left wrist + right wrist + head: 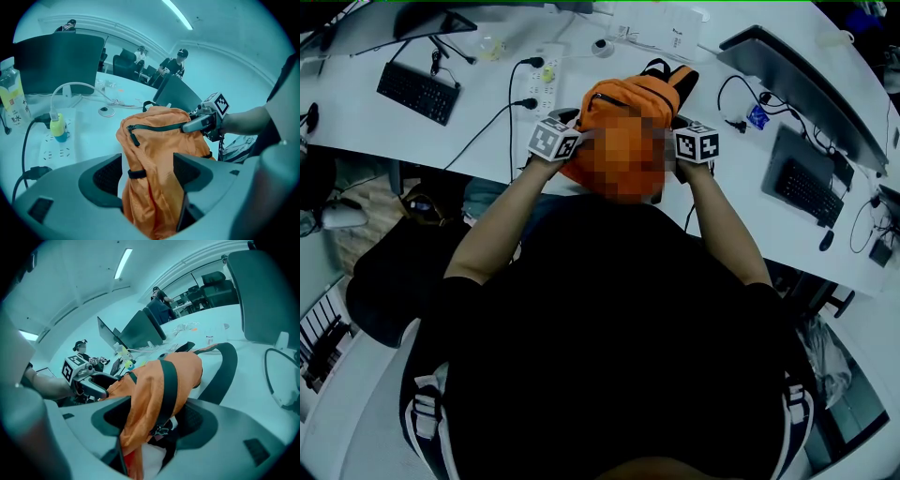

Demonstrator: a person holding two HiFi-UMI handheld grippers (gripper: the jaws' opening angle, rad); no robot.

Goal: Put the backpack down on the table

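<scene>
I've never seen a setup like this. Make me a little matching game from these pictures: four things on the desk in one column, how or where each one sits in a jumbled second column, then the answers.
Things
1. orange fabric backpack
2. long white power strip
3. flat black keyboard at the head view's left
4. clear plastic bottle with a yellow label

Descriptions
A. stands upright at the left gripper view's left edge
B. has black plugs pushed into it
C. slumped and crumpled, black straps showing
D. lies flat, rows of keys facing up

Pairs: 1-C, 2-B, 3-D, 4-A
</scene>
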